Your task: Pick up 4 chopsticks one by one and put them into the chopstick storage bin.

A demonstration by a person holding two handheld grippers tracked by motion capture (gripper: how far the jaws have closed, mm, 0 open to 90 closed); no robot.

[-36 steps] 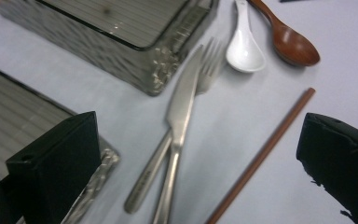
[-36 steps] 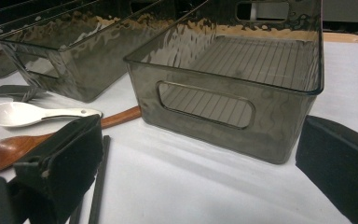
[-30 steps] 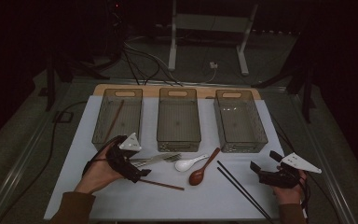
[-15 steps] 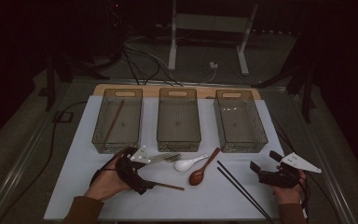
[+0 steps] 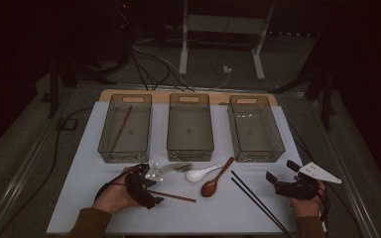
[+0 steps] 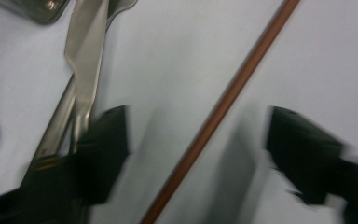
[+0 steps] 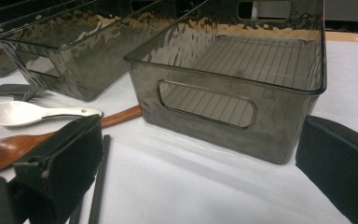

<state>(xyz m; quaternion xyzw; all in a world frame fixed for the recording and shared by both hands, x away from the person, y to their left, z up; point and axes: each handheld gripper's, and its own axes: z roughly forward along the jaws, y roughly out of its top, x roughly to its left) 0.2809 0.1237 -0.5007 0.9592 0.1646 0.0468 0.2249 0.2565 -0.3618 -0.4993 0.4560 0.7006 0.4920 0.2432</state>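
Left gripper has dropped onto the brown chopstick since the earlier frame. Jaws have just been closing, half open, chopstick between them, pads not touching. Fork just beside chopstick. Right gripper wide open, empty, well apart from chopstick.

I'm working in what looks like a lab or recording studio: dark room, cables trailing over the floor, a white metal stand behind, and a table under white sheeting.
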